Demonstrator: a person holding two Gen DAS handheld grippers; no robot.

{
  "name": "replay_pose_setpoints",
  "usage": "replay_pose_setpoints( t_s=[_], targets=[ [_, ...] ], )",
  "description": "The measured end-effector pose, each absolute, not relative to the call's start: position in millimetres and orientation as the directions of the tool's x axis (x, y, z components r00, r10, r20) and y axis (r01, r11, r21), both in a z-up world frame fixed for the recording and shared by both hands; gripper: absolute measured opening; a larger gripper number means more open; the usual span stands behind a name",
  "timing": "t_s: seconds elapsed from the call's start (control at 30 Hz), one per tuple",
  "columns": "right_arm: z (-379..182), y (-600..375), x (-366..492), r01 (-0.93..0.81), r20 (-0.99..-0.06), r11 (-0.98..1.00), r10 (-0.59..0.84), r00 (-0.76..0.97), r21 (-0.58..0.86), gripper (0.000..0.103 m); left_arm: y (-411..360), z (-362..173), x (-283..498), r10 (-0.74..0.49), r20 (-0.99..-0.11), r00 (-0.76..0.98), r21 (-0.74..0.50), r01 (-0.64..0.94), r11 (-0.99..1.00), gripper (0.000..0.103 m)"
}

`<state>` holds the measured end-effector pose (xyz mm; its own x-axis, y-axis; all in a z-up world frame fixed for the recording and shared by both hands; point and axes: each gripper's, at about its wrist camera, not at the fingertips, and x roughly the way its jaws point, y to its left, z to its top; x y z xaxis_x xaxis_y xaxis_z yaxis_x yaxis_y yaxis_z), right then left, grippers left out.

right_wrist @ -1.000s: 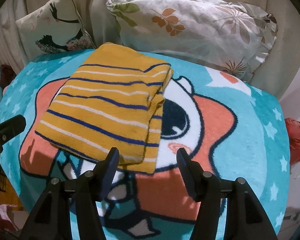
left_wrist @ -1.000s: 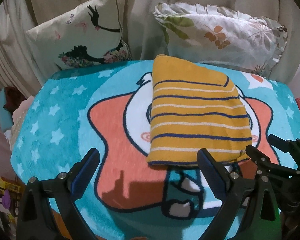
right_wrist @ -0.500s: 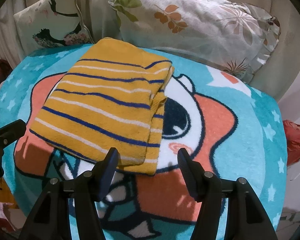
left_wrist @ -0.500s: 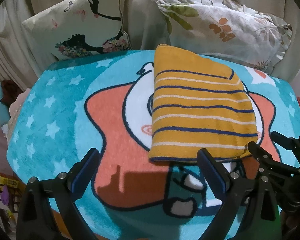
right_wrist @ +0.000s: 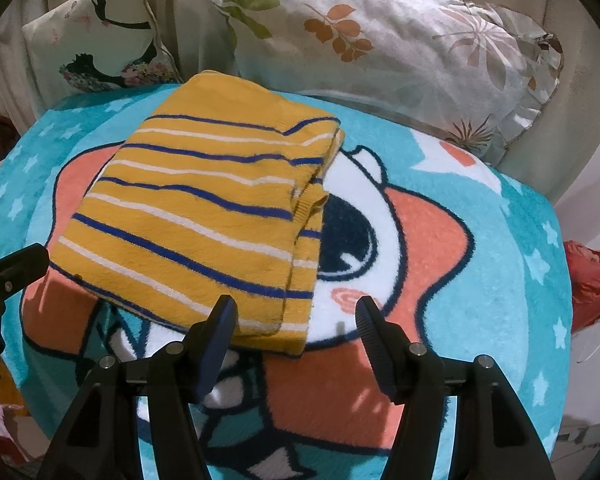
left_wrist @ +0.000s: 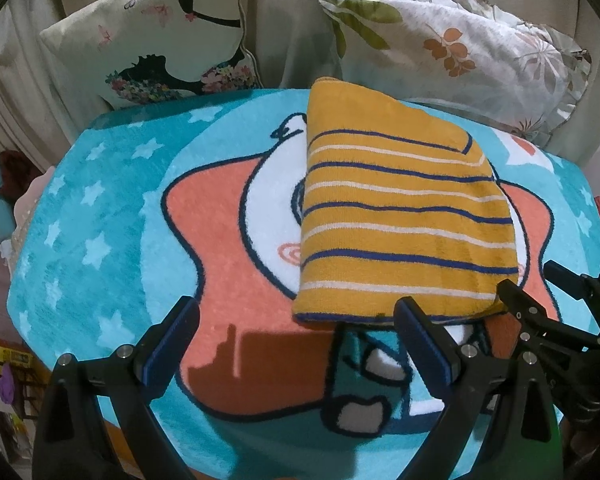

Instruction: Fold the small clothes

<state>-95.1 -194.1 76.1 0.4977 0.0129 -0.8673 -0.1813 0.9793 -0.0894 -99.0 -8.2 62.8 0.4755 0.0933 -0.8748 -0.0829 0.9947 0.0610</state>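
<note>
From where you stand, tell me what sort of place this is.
Probably a home living room or bedroom: two decorative cushions lean against a beige upholstered back, and a plush cartoon star blanket carries the folded striped sweater.

Two pillows [left_wrist: 452,48] against beige sofa [left_wrist: 284,12]

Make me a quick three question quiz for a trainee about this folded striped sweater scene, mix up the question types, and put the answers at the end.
1. True or false: the yellow striped sweater lies folded on the star blanket.
2. Which is clamped on the sweater? A) left gripper B) right gripper C) neither
3. Fill in: behind the blanket lean two ___, the dancer pillow and the leaf pillow.

Key: 1 true. 2 C; both grippers are open above the near edge. 3 pillows.
</note>
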Motion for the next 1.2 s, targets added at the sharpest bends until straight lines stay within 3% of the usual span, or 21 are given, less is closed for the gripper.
replay_pose_setpoints(
  t_s=[1.2],
  targets=[
    [68.8, -189.3, -100.3, -0.213, -0.868, 0.963, -0.04, 0.496, -0.166, 0.071, -12.4, 63.2, -101.8, 0.104, -0.878, 0.466, 0.051, -0.126, 0.991, 0.097]
  ],
)
